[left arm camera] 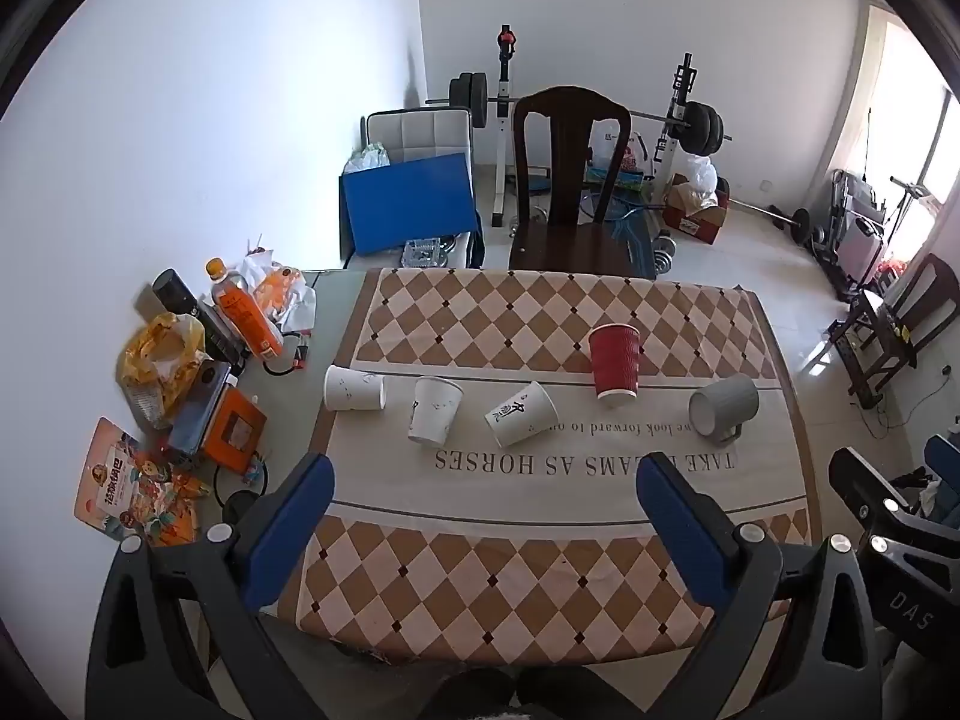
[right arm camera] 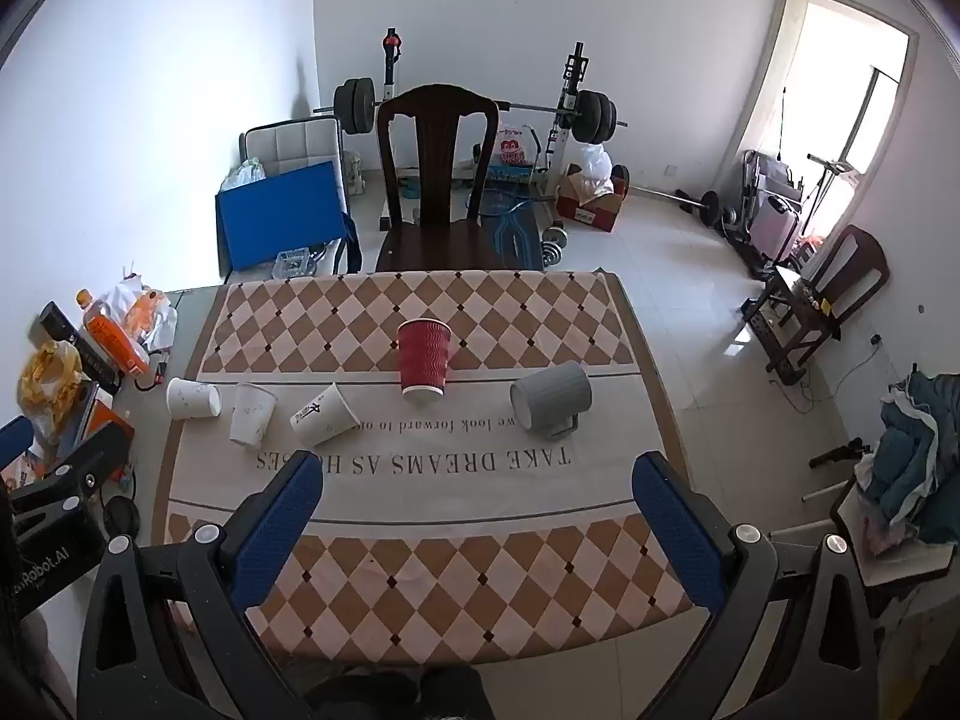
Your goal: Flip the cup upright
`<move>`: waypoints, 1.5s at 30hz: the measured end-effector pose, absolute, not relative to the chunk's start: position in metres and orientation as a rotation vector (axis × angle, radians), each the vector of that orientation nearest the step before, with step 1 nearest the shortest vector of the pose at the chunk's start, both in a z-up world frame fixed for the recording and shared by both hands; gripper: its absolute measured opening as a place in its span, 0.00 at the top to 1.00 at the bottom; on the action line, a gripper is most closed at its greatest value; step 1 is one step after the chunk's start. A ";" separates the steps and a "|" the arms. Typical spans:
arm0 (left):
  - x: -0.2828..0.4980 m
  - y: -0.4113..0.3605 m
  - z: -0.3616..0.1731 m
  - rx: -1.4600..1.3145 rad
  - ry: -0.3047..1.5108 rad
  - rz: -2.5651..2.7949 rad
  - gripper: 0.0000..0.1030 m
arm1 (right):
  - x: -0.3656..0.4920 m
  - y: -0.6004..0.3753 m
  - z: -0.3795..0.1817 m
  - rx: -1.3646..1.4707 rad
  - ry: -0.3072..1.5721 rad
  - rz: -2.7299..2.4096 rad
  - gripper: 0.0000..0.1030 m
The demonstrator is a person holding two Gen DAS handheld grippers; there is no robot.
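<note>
Left wrist view: left claw [left arm camera: 483, 474] spread wide, empty, held above the near half of the table [left arm camera: 780, 396]. Right claw [right arm camera: 477, 471] likewise spread, empty. Five cups sat in a row across the mid-table band: three white paper cups [left arm camera: 435, 417] on their sides toward the left edge, red ribbed cup [left arm camera: 613, 363] upright, rim up, grey mug [left arm camera: 723, 408] on its side near the right edge. Bare cloth lay between claws and cups. Snack clutter [left arm camera: 198, 384] crowded the left margin.
</note>
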State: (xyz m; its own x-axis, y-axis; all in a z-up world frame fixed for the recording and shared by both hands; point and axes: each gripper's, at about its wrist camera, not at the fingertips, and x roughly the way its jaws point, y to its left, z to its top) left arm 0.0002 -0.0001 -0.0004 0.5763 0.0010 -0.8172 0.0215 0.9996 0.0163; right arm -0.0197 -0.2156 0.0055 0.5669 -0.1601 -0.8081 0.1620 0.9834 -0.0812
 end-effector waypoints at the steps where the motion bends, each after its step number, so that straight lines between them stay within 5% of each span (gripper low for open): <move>1: 0.000 0.000 0.000 0.019 0.959 -0.018 0.00 | -0.019 -0.216 0.005 0.003 0.957 -0.189 0.00; 45: 0.001 -0.004 -0.002 0.030 0.961 -0.011 0.00 | -0.017 -0.216 0.003 0.004 0.956 -0.185 0.00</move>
